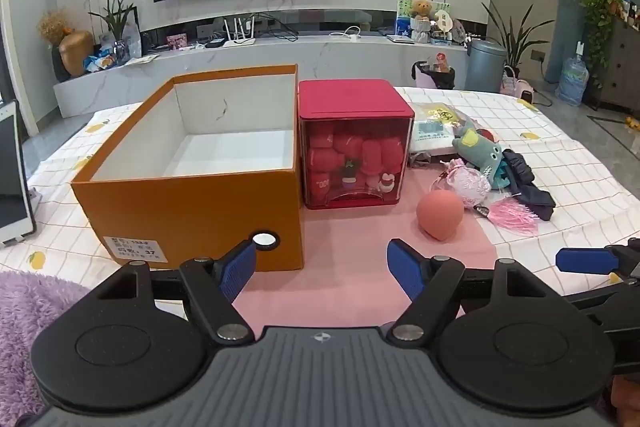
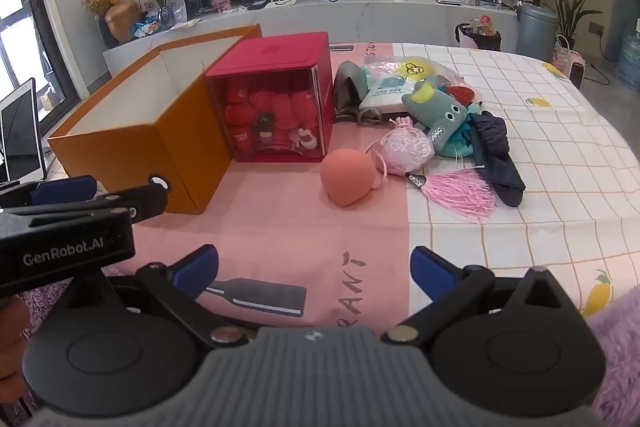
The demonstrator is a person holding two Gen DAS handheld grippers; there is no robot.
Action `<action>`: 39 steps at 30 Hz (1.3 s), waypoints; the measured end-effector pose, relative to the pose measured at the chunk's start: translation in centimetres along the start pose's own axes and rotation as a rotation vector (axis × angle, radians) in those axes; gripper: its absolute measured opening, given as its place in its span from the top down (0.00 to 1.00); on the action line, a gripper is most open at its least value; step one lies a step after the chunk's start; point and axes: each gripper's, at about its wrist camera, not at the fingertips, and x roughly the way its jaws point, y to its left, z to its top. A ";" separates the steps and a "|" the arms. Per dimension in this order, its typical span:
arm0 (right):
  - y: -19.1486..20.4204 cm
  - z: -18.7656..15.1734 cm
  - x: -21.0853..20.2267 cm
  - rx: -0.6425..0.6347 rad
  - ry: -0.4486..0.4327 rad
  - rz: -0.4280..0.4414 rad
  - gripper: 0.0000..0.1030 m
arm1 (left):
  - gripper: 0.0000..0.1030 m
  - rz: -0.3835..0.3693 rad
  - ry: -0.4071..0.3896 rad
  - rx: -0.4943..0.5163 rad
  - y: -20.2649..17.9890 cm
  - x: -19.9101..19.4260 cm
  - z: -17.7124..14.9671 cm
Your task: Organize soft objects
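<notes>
An open, empty orange cardboard box (image 1: 192, 195) (image 2: 132, 135) stands at the left of the table. Beside it stands a red transparent-fronted case (image 1: 354, 143) (image 2: 276, 99). Right of the case lies a pile of soft things: a coral peach-shaped sponge (image 1: 439, 214) (image 2: 347, 181), a pink lace pouch (image 1: 470, 183) (image 2: 406, 149) with a pink tassel (image 2: 464, 195), a teal plush crocodile (image 1: 480, 151) (image 2: 438, 115) and a dark navy cloth (image 1: 528, 183) (image 2: 496, 155). My left gripper (image 1: 322, 269) is open and empty in front of the box and case. My right gripper (image 2: 316, 269) is open and empty, short of the sponge.
A plastic packet with a yellow symbol (image 2: 404, 79) and a grey cloth (image 2: 350, 85) lie behind the pile. A tablet (image 1: 12, 171) stands at the left edge. Purple fluffy fabric (image 1: 32, 311) lies at the near edge. The pink and checked tablecloth (image 2: 280, 227) covers the table.
</notes>
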 end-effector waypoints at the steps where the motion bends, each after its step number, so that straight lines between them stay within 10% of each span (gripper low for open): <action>1: 0.0 0.0 0.0 0.009 -0.004 0.004 0.03 | 0.15 -0.005 0.003 -0.003 0.0 0.0 0.0; 39: 0.1 -0.1 0.2 -0.007 -0.001 -0.019 0.04 | 0.15 -0.022 0.009 -0.023 0.2 0.3 -0.3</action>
